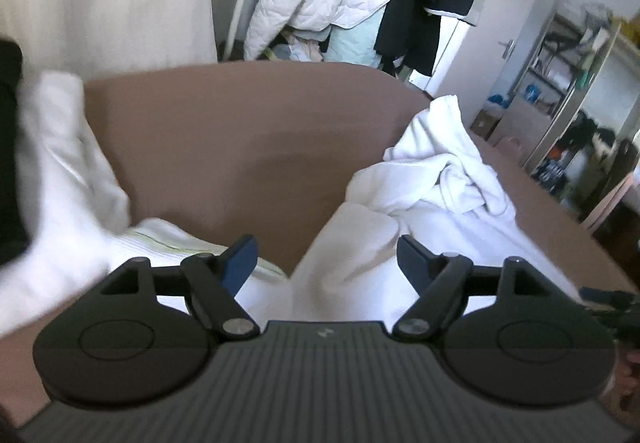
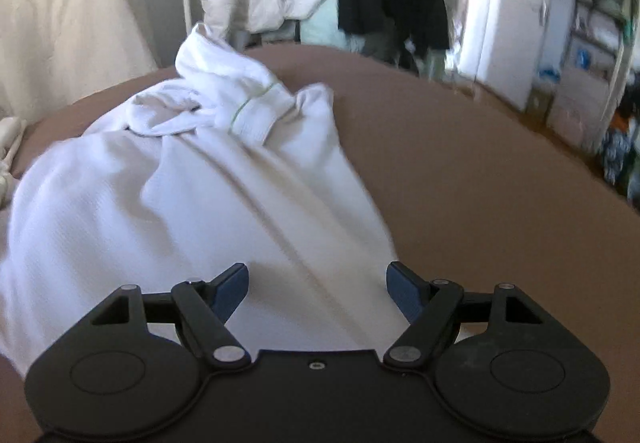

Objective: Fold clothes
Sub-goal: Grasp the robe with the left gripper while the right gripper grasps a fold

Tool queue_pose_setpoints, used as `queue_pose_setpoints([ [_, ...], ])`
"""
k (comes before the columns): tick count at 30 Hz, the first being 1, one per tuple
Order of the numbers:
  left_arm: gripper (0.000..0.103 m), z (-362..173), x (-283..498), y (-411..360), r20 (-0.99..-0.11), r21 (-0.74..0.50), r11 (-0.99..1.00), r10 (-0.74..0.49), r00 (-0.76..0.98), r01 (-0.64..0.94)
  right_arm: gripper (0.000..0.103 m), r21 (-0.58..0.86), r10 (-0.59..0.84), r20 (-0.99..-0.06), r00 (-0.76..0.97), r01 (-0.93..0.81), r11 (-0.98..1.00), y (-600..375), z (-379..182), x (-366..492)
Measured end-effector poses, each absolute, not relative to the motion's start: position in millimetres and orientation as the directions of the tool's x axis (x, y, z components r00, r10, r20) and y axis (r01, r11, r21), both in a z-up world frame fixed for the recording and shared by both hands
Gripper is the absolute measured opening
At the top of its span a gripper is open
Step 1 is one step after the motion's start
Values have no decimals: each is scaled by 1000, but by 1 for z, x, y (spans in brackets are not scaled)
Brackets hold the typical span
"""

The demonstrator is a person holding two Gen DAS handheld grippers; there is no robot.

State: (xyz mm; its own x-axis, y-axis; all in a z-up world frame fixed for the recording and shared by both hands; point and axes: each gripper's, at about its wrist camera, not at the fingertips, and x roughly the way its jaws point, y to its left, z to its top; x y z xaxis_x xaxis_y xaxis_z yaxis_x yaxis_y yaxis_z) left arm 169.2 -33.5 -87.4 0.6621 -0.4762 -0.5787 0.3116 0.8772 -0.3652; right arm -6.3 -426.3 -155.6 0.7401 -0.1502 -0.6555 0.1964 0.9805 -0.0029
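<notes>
The white, finely ribbed cotton garment (image 2: pixel 192 195) is lying loosely spread on the flat brown bed surface (image 2: pixel 460 171), its far end bunching into a crumpled knot where a cuff with a thin green stripe (image 2: pixel 250 111) is showing. It is not lying in any neat fold.

I am holding my right gripper (image 2: pixel 316 289) just above the garment's near edge, blue-padded fingers (image 2: pixel 230 289) standing apart with nothing between them. My left gripper (image 1: pixel 326 261) is likewise spread wide over white cloth, gripping nothing.

Hazards I am judging from here:

- The bunched end is likely to drag along if I pull one layer (sleeves appear tangled there), producing a skewed fold.
- Closing on the thin edge may catch two layers, or none.
- A second blurred white cloth (image 1: pixel 60 179) is sitting at the left; I may snag it by mistake.
- The garment's right edge is lying near open brown surface, so a hard tug could slide it off-line.
</notes>
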Motion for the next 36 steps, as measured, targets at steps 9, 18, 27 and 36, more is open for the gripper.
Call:
queue_pose_setpoints([
  [9, 79, -126, 187, -57, -679, -294, 887, -456, 575, 356, 82, 157, -26, -674, 738, 177, 972, -460, -179, 21],
  [18, 78, -139, 194, -81, -703, -244, 906, -411, 580, 346, 17, 143, 27, -607, 794, 75, 987, -461, -187, 22],
  [27, 7, -111, 184, -98, -708, -162, 947, -307, 636, 277, 7, 190, -35, -496, 867, 148, 971, -449, -152, -9],
  [36, 6, -29, 72, -47, -706, -182, 959, -282, 650, 218, 6, 120, -250, -525, 814, 361, 925, -436, -73, -119],
])
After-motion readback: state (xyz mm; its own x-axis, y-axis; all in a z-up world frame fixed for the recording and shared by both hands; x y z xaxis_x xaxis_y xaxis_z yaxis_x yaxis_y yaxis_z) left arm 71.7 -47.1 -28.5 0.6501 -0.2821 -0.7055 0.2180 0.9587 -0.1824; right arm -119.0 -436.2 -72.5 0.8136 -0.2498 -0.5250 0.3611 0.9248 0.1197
